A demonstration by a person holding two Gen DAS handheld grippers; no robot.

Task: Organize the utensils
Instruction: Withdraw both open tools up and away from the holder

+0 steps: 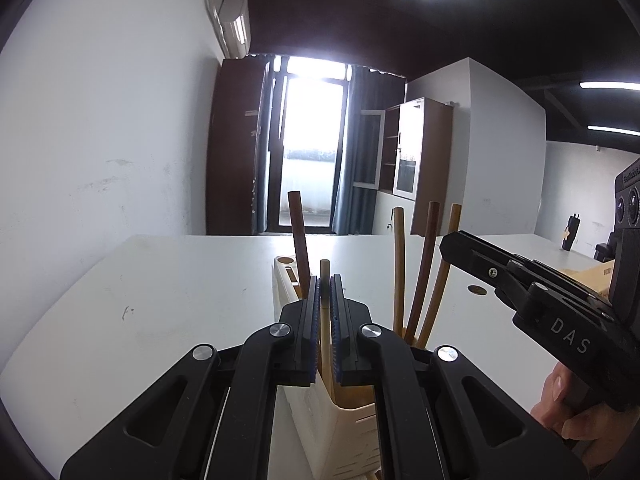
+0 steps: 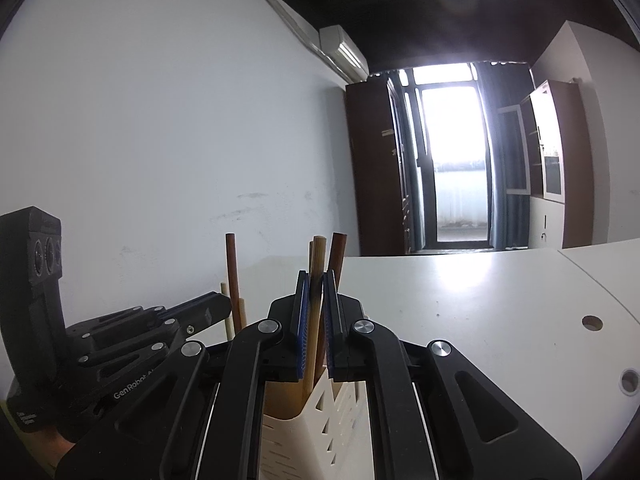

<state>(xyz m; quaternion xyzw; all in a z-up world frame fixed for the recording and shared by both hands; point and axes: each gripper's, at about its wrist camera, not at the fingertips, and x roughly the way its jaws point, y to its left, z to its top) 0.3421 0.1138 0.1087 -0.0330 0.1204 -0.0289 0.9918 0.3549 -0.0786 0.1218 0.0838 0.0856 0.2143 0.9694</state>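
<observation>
Wooden handle (image 1: 325, 280) pinched in my left tongs (image 1: 325, 292); right tongs (image 2: 316, 292) clamp another handle (image 2: 317, 264); only the left view shows my hand (image 1: 568, 400).

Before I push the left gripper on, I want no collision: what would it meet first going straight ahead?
Probably the dark wooden handle standing just beyond the left gripper; depth is unclear.

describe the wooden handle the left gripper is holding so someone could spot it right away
On the white table stands a cream holder full of wooden handles. The one clamped in the left gripper is the pale handle, shortest of all, just right of the tall dark handle.
</observation>
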